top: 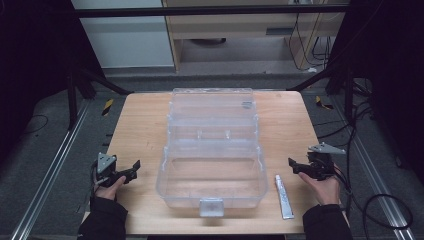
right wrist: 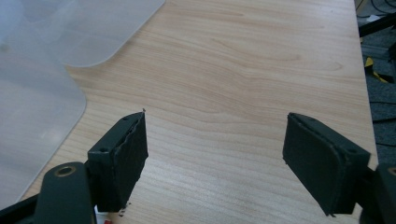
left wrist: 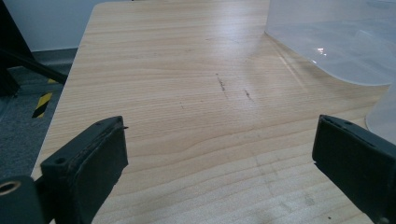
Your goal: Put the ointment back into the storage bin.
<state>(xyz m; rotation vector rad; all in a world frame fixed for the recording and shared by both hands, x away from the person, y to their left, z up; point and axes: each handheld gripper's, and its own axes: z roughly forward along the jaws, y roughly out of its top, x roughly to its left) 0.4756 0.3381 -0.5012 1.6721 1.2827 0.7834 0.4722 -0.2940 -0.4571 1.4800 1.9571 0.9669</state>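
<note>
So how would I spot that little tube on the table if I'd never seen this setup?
Start at the big clear plastic box standing open in the middle of the wooden table. Look just past its near right corner, toward the right gripper. The tube lies flat there, a slim white and silvery stick, the one small loose item beside the box.

We see a clear plastic box (top: 212, 165) standing open in the middle of the tabletop (top: 145, 135), its lid tipped back toward the far edge and its tiered trays stepped up behind the deep front bin. A grey latch sits on its near wall. Just right of the box, a small white tube (top: 284, 196) lies flat, running lengthwise toward us.
</note>
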